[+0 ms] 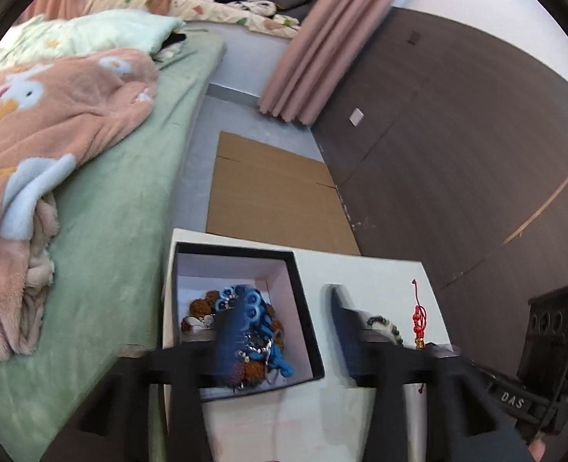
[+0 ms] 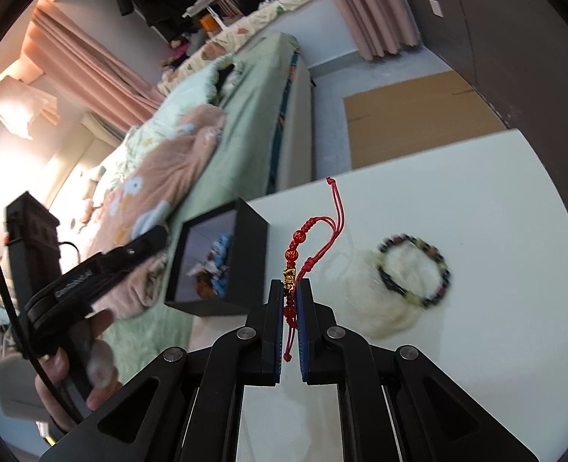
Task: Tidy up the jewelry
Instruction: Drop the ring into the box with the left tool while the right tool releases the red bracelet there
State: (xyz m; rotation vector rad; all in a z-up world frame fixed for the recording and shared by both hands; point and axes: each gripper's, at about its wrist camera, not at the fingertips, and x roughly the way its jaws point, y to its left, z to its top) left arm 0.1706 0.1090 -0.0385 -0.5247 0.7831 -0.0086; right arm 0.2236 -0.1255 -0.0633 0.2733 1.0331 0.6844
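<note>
Pinching a red cord bracelet (image 2: 301,248) between narrow jaws, the right gripper (image 2: 292,288) lifts it off the white table (image 2: 476,346); at 3 o'clock lies a beaded bracelet (image 2: 415,271); the left gripper (image 1: 284,331) gapes wide over the jewelry-filled black box (image 1: 303,292) at 9 o'clock

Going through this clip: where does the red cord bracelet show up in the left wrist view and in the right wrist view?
Left wrist: red cord bracelet at lower right, just right of the beaded bracelet.
Right wrist: red cord bracelet at centre, pinched in the right tongs, cord ends pointing up.
Shared landmark: the open black box on the white table.
</note>
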